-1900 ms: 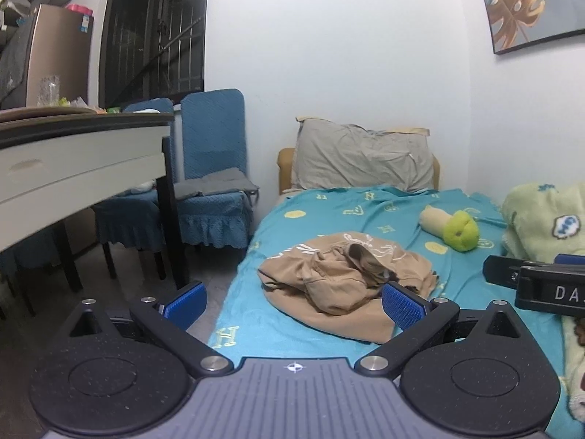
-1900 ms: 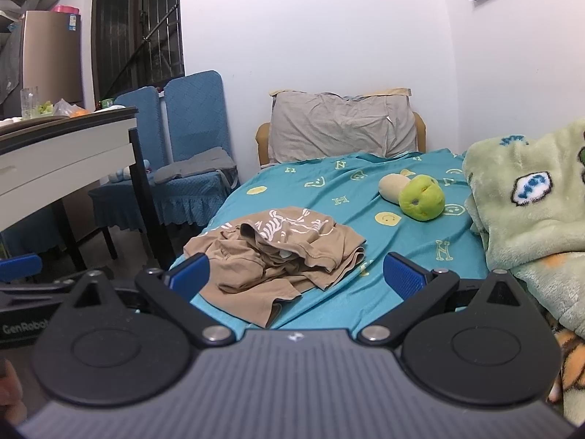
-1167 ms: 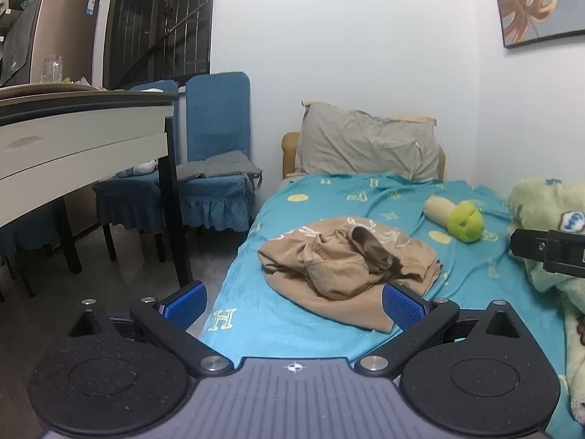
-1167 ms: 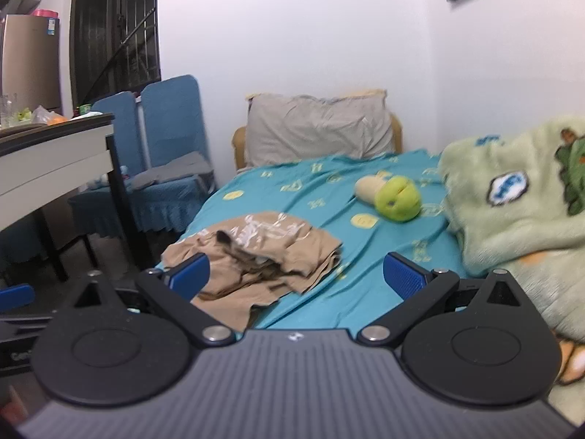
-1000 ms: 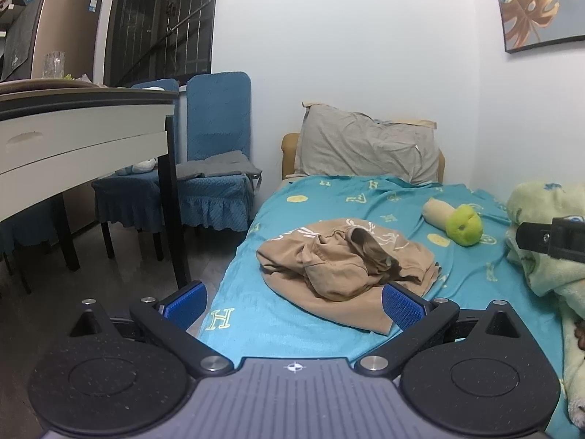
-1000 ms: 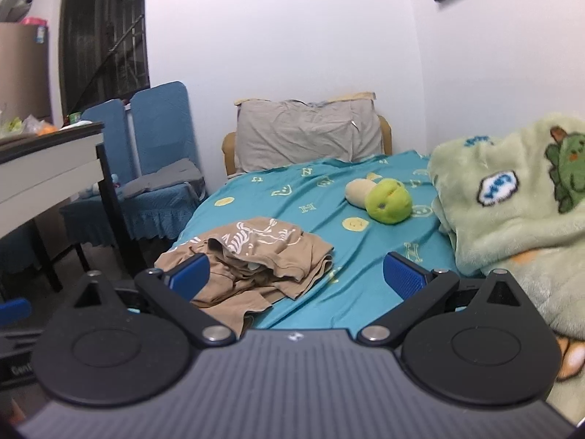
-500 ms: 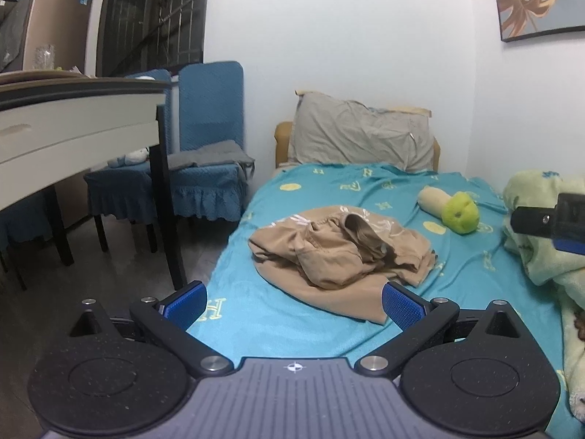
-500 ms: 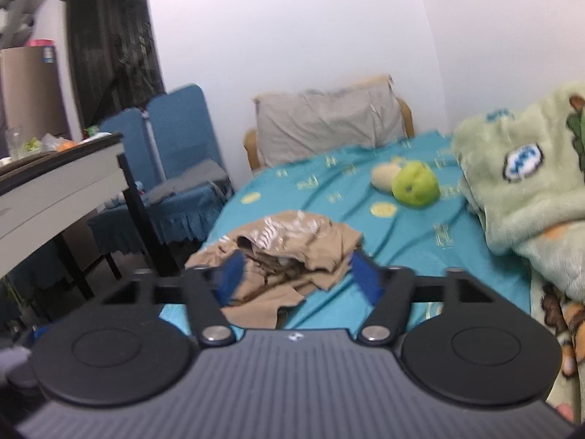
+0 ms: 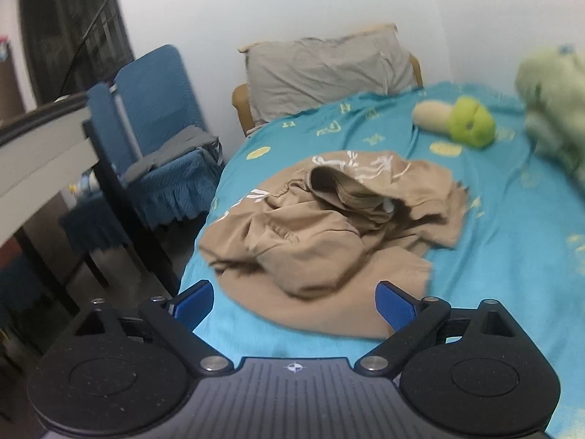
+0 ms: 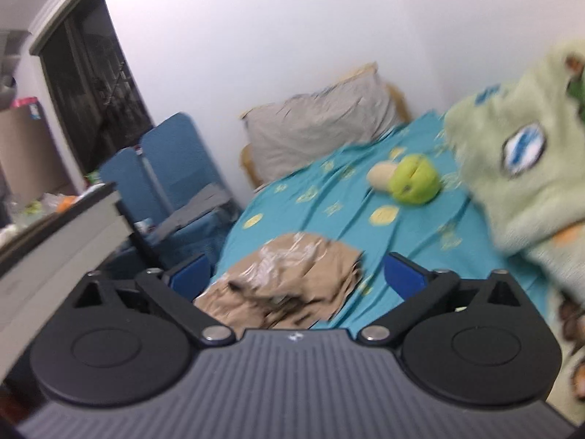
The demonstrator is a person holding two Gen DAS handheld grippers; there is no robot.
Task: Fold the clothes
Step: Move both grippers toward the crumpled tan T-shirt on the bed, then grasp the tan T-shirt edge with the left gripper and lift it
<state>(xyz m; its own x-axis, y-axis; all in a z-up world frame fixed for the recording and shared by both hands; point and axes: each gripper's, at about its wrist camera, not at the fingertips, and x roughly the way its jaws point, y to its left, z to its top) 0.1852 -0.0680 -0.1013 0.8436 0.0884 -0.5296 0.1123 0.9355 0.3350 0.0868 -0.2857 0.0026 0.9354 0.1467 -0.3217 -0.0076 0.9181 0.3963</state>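
A crumpled tan garment (image 9: pixel 321 226) with a white print lies in a heap on the teal bed sheet (image 9: pixel 493 256), near the bed's left edge. My left gripper (image 9: pixel 294 301) is open and empty, just short of the garment's near hem. In the right wrist view the same garment (image 10: pixel 289 281) sits between the fingertips of my right gripper (image 10: pixel 298 278), which is open, empty and tilted; the view is blurred.
A grey pillow (image 9: pixel 325 69) leans at the headboard. A green and cream plush toy (image 9: pixel 464 120) lies on the sheet. A pale green fleece blanket (image 10: pixel 519 168) is piled on the right. Blue chairs (image 9: pixel 157 120) and a white table (image 9: pixel 40 161) stand left of the bed.
Both grippers moved forward toward the tan garment and tilted. The right gripper's fingers narrowed briefly half a second ago and stand wide again. The right gripper has left the left wrist view.
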